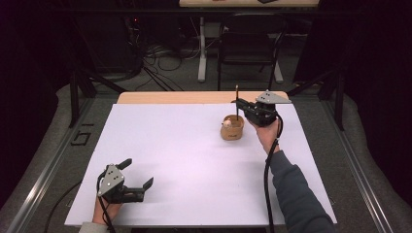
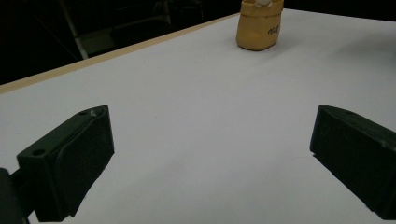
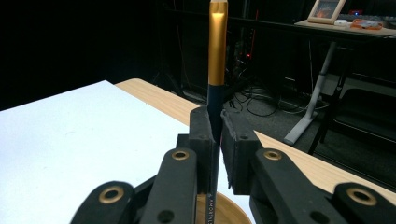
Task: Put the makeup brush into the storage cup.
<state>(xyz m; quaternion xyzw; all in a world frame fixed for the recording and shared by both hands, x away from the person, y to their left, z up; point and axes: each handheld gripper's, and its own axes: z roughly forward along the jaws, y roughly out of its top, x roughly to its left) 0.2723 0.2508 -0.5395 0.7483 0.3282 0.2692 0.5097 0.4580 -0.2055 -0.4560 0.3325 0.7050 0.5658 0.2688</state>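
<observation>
Slim pen (image 3: 216, 70), glossy gold upper barrel over matte black, held upright with the right gripper (image 1: 241, 104) clamped tight on it, directly above a rounded tan wooden cup (image 1: 232, 127) standing on the smooth white table (image 1: 184, 145). Left gripper (image 1: 138, 174), blocky black jaws spread wide, holds nothing at the near left corner.

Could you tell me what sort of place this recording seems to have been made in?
Probably a lab or workshop set up for recording, not a home. The table is covered with a plain white sheet, loose cables lie on the floor behind it, and a height-adjustable desk leg and a chair stand in the dark background.
</observation>
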